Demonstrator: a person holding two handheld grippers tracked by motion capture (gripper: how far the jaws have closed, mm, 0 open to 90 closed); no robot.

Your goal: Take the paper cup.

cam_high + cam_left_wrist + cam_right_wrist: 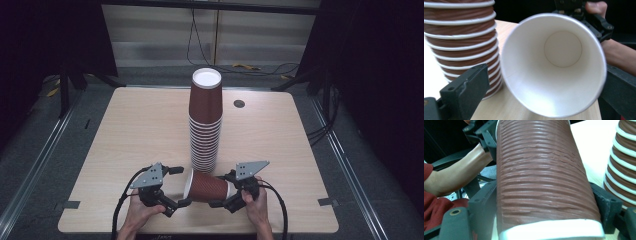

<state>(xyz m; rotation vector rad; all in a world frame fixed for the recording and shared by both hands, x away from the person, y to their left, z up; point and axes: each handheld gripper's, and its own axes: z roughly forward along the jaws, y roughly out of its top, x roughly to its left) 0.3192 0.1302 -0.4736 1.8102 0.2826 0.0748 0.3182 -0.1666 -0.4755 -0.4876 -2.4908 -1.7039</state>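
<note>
Holding one cup (207, 186) | right gripper (223, 189) | one stack (205, 120)

Wooden table (125, 145), cup stack (205, 130) standing on it

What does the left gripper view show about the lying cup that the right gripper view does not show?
The left gripper view looks into the cup's open mouth: white inside, round bottom, nothing in it. One left finger stands beside the rim, apart from it.

The right gripper view shows the cup's brown ribbed outer wall, with the right gripper's fingers pressing on both sides near its base.

Both views show the stack of cups standing beside it on the table.
</note>
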